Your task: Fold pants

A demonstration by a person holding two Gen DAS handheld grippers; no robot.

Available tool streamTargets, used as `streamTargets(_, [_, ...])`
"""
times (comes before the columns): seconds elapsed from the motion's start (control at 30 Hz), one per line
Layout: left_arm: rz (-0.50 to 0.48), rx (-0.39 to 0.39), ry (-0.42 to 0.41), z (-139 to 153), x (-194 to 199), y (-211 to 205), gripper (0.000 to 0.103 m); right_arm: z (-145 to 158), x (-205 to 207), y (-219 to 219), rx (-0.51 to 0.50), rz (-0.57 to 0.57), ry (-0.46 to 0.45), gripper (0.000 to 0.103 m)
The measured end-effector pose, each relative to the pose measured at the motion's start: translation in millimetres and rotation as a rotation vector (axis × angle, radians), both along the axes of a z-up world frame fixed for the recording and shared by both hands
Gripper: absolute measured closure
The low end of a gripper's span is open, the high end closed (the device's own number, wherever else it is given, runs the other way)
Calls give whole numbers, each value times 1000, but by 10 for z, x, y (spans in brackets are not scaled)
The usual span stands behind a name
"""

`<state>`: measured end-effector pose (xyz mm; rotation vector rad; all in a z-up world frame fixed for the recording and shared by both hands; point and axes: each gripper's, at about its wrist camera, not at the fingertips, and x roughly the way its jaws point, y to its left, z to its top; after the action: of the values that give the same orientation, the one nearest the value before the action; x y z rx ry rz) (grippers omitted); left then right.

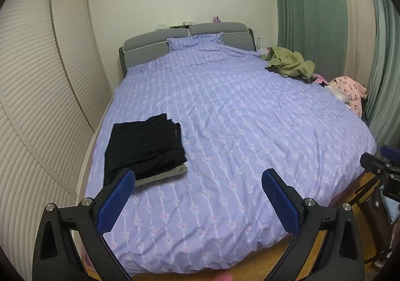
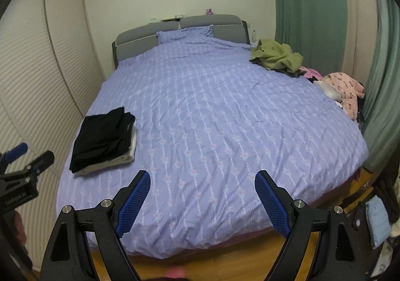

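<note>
1. Now both tongs are hanging over the foot of the bed (image 1: 225, 118), gaping and gripping nothing: the left tongs (image 1: 197, 202) and the right tongs (image 2: 202, 202) are sitting well back from the laundry.
2. Folded black pants (image 1: 145, 146) are lying on a pale folded garment (image 1: 162, 176) near the bed's left edge, likely stacked there as finished work.
3. Unfolded clothes, an olive garment (image 1: 290, 63) and a pink patterned one (image 1: 350, 91), are waiting at the far right, probably next.
4. Only the right wrist view is showing the pale garment's side edge (image 2: 131, 148) clearly; each view is catching the other tongs at its margin.
</note>
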<state>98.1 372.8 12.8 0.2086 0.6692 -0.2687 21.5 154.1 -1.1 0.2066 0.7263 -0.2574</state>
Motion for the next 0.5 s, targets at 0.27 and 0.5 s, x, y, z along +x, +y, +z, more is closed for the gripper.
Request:
streamTargets(0.27, [-52,-16,-21,68,-98,-361,0,2,-192,-341,22,-52,-18,16])
streamTargets(0.5, [-16,-26,-31,125,-295,-792,0,75,-321,-719,19,-18,-56,16])
